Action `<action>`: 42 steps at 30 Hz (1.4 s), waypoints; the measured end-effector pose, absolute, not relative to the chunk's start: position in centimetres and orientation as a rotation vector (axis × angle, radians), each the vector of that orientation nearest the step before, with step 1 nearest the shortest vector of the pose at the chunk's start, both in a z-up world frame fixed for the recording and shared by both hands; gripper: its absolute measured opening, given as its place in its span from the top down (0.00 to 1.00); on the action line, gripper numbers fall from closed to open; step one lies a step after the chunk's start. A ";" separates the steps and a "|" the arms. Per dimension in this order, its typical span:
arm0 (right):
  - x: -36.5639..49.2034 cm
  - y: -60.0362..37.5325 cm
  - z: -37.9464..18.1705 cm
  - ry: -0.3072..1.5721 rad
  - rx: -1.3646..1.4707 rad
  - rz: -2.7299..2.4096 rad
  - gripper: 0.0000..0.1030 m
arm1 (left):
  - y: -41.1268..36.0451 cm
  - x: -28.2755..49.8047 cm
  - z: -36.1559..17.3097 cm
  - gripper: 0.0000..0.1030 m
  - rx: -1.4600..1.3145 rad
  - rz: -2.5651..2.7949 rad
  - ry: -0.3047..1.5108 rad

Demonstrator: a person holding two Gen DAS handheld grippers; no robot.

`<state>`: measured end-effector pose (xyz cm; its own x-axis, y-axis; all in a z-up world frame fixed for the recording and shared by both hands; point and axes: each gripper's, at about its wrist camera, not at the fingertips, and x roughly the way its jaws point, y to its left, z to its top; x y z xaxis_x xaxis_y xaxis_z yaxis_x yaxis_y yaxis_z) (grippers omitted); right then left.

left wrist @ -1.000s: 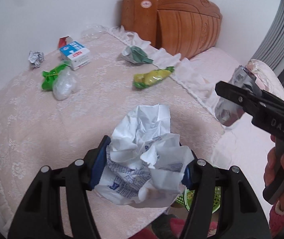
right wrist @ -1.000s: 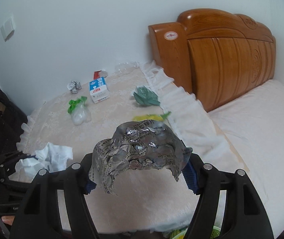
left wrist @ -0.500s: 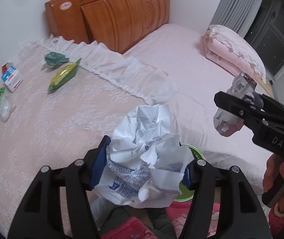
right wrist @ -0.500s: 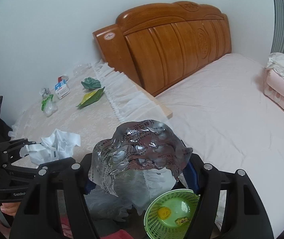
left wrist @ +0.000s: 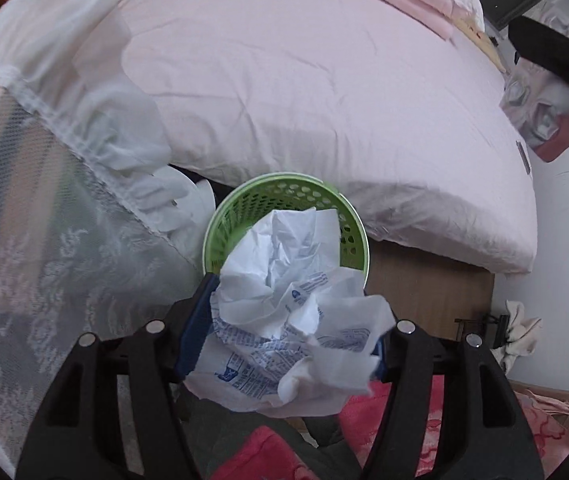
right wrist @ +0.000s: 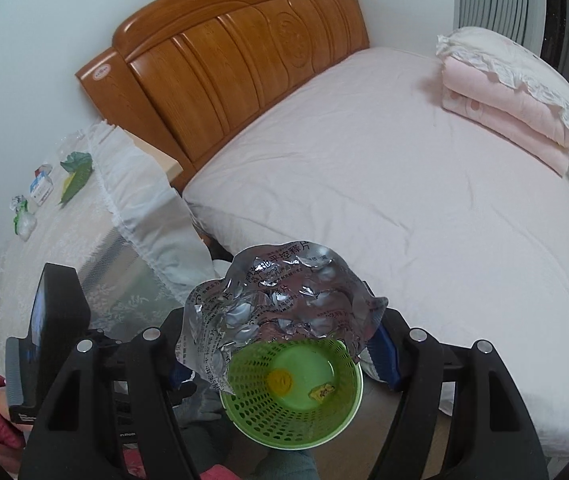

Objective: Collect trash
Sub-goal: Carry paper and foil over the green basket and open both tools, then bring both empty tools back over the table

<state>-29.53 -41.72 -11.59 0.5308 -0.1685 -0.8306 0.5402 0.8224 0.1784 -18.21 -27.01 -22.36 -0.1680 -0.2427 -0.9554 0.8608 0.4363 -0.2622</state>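
Beside the bed (right wrist: 404, 184), both grippers hang over the green basket (left wrist: 348, 240), the left gripper (left wrist: 288, 336) just loosening around crumpled paper (left wrist: 284, 300), the right gripper (right wrist: 280, 344) clamping foil (right wrist: 276, 292), neither dropped, more litter on the table (right wrist: 68, 240).

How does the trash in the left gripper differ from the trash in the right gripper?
The crumpled white wrapper is matte with blue print; the silver blister sheet is shiny foil with dark print and dented pockets. The wrapper is balled up, the sheet only bent. The left gripper's jaws have just been opening around the wrapper. Both hang above the green basket.
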 end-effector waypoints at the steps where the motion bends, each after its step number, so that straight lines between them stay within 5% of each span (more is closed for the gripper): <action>1: -30.0 -42.0 -12.0 0.931 0.454 -0.443 0.32 | -27.3 -18.6 -22.9 0.30 0.599 -1.081 1.425; 5: -30.9 -42.8 -12.8 0.946 0.466 -0.446 0.31 | -28.0 -20.0 -23.4 0.12 0.603 -1.065 1.438; 31: -28.9 -39.6 -17.2 1.086 0.461 -0.326 0.30 | -22.3 -14.6 -9.5 0.07 0.469 -0.831 1.077; 37: -27.6 -38.1 -18.3 1.149 0.439 -0.350 0.07 | -21.5 -14.4 -9.3 0.07 0.481 -0.841 1.058; 42: -26.9 -38.4 -17.0 1.105 0.442 -0.396 0.02 | -20.4 -13.5 -8.6 0.07 0.464 -0.822 1.031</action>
